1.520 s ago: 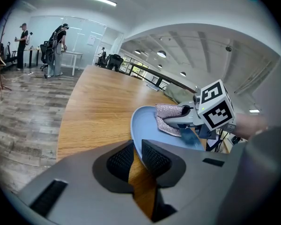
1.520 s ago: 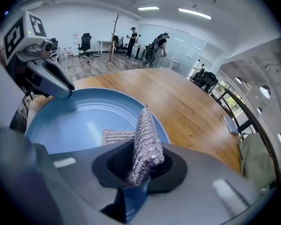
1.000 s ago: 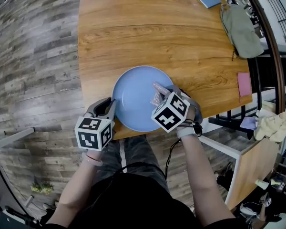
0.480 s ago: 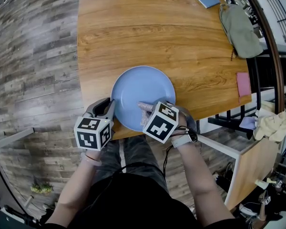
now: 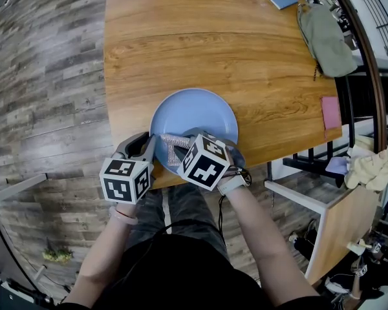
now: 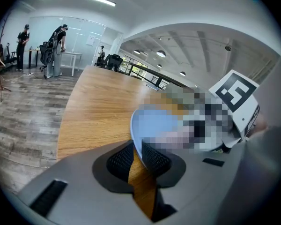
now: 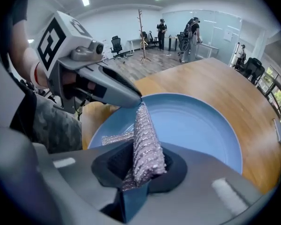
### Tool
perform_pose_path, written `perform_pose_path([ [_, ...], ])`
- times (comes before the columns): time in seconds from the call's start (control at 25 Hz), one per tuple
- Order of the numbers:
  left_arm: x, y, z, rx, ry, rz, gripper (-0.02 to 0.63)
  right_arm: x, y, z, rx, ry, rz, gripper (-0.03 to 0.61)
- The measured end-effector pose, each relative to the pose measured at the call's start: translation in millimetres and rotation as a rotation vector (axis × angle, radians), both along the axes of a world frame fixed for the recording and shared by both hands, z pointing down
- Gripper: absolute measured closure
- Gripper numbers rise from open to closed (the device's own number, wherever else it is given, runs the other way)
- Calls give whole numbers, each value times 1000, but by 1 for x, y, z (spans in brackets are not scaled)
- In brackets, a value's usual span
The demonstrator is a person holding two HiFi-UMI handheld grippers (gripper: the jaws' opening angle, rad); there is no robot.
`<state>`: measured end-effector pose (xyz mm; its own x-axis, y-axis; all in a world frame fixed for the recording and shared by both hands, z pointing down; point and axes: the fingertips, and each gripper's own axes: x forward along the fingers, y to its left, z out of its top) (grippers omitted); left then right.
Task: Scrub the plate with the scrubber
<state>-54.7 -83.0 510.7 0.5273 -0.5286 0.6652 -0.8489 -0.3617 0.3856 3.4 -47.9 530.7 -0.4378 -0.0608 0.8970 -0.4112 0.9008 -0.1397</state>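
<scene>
While the left gripper pinches the near-left rim of the blue plate, jaws nearly together on the edge, the right gripper clamps the silvery mesh scrubber, whose free end lies on the plate's surface close to the left gripper's tip. The plate sits at the near edge of the wooden table, with only the scrubber in it.

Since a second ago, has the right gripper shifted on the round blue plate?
Yes: right gripper slid leftward across the plate, from its right rim toward the left gripper.
</scene>
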Motion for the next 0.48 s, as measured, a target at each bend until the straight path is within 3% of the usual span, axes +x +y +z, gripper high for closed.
perform_pose_path([
  [0.2,-1,0,0,1,2,-2,568,-16,-27,-2,72,-79,69,506],
  [0.48,0,1,-1,3,2,-6,568,-16,-70,-5,204,-92,130,506],
])
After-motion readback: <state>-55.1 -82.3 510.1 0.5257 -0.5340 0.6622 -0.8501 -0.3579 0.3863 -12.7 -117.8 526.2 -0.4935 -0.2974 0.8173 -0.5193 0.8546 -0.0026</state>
